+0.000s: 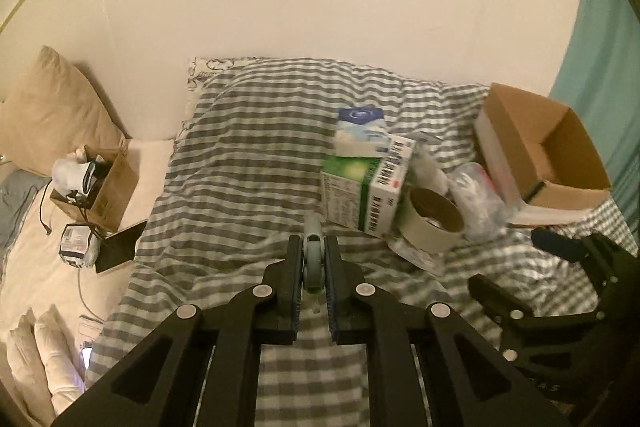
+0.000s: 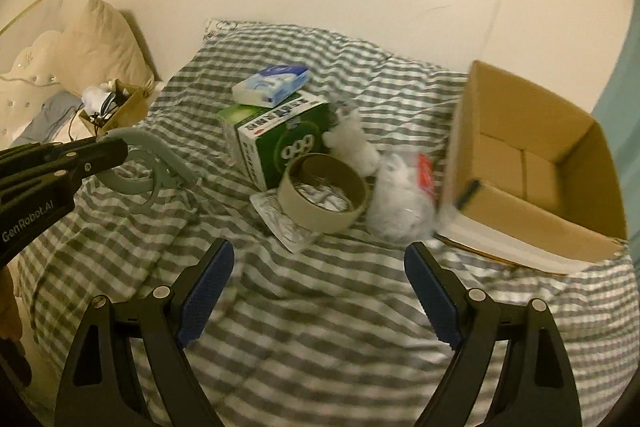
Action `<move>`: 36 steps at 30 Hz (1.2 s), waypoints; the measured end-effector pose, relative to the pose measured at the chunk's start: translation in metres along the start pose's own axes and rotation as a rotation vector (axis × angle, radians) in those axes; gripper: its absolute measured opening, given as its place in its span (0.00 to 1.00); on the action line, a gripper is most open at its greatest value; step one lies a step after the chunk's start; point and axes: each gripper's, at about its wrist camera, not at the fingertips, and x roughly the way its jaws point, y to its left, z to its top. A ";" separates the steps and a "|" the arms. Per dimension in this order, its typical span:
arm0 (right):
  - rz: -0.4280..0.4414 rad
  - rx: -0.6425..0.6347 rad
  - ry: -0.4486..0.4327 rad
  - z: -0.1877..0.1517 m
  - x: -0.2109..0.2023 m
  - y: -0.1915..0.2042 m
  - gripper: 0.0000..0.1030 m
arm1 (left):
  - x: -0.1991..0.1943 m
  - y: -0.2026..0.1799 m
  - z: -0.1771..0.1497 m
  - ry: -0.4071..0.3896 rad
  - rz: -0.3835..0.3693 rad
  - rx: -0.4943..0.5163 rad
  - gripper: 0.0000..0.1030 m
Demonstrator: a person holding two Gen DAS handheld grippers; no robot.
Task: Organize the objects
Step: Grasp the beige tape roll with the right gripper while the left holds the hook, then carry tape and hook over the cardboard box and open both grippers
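Note:
My left gripper [image 1: 313,245] is shut on a grey plastic ring-shaped holder [image 1: 312,259], held above the striped bed cover; it also shows in the right wrist view [image 2: 150,163], hanging from the left gripper [image 2: 120,149]. My right gripper [image 2: 318,259] is open and empty above the cover. Ahead lie a green and white box [image 2: 280,143] with a blue and white tissue pack [image 2: 272,85] on top, a roll of tape [image 2: 324,193], a white plush toy [image 2: 354,141] and a clear bag of white stuff [image 2: 402,199]. An open cardboard box [image 2: 532,163] stands at the right.
A foil blister pack [image 2: 286,223] lies under the tape roll. A small cardboard box of cables [image 1: 94,187] and a beige pillow [image 1: 52,111] sit at the left by the wall. A teal curtain [image 1: 600,67] hangs at the right.

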 end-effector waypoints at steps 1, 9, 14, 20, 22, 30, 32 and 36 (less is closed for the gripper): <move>0.009 -0.002 0.008 0.003 0.007 0.001 0.81 | 0.001 0.000 0.000 -0.003 0.004 -0.002 0.10; 0.014 -0.049 0.067 0.027 0.063 0.012 0.63 | 0.020 0.002 0.008 0.005 -0.008 -0.013 0.10; 0.051 -0.050 0.119 0.036 0.090 0.010 0.47 | 0.024 0.004 0.011 0.010 -0.006 -0.025 0.10; 0.079 -0.070 0.136 0.034 0.090 0.012 0.17 | 0.017 0.000 0.012 0.002 -0.006 -0.016 0.10; 0.088 -0.079 0.117 0.032 0.079 0.013 0.14 | 0.009 -0.003 0.013 -0.008 -0.006 -0.009 0.10; 0.136 -0.092 -0.010 0.043 -0.013 0.003 0.08 | -0.041 -0.024 0.023 -0.077 -0.063 0.030 0.10; 0.143 -0.083 -0.050 0.052 -0.043 -0.008 0.08 | -0.057 -0.033 0.031 -0.105 -0.082 0.045 0.10; 0.114 -0.085 -0.126 0.069 -0.097 -0.032 0.08 | -0.094 -0.062 0.052 -0.170 -0.130 0.102 0.10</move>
